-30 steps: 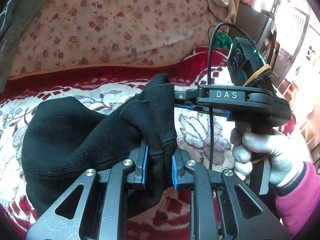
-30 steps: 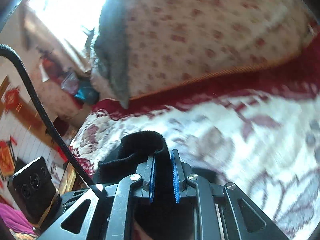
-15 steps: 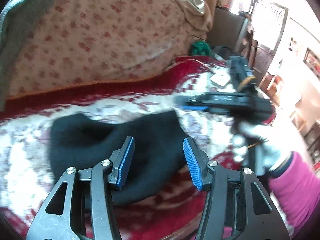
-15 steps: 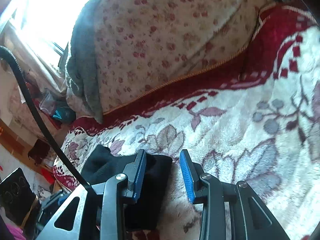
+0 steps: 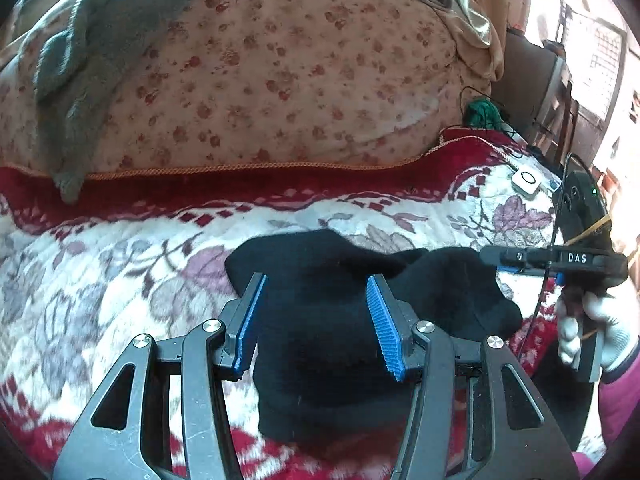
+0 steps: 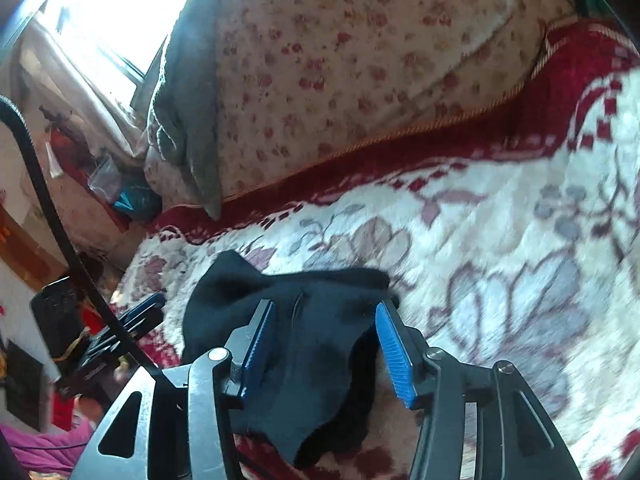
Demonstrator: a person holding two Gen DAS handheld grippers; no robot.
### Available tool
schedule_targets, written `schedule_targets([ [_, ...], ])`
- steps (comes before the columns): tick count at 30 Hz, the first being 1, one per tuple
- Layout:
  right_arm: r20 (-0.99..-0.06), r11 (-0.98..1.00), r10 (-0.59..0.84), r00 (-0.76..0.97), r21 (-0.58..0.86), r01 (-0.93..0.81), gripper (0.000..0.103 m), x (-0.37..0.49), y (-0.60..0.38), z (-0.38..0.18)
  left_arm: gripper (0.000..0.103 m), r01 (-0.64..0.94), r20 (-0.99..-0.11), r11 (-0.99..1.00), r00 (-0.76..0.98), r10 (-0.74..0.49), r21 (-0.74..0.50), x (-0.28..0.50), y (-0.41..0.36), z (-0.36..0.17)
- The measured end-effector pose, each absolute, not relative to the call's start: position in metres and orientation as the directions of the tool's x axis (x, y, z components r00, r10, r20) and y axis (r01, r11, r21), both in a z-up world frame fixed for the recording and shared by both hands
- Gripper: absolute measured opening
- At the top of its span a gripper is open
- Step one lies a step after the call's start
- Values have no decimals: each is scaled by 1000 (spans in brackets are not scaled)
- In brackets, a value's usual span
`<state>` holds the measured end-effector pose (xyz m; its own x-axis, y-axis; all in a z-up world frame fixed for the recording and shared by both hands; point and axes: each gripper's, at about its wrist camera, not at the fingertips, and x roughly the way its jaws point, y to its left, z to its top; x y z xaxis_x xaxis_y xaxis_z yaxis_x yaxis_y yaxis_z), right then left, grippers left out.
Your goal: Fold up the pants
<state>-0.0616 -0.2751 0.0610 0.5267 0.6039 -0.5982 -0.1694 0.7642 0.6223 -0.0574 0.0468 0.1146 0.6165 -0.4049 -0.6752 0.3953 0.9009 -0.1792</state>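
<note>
Blanket [image 5: 120, 264]: plush, cream with mauve leaves, red border.
Left gripper [image 5: 316, 320]: jaws apart, ribbed blue pads; a second ago clamped on cloth.
Pants [image 5: 320, 320]: black knit, bunched flat on the blanket, now dropped.
Right gripper [image 6: 326, 344]: jaws apart above the pants, released too.
</note>
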Motion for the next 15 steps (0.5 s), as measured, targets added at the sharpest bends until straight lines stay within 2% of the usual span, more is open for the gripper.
schedule_targets([
  [8,-572,729,637,517,665,-161,51,-56,-273,46,51,584,-737,801,484,-472,-130,-16,20,106],
  [15,-579,723,648,494,673,-159,50,-58,-272,36,51,668,-745,737,438,-503,-104,7,16,108],
])
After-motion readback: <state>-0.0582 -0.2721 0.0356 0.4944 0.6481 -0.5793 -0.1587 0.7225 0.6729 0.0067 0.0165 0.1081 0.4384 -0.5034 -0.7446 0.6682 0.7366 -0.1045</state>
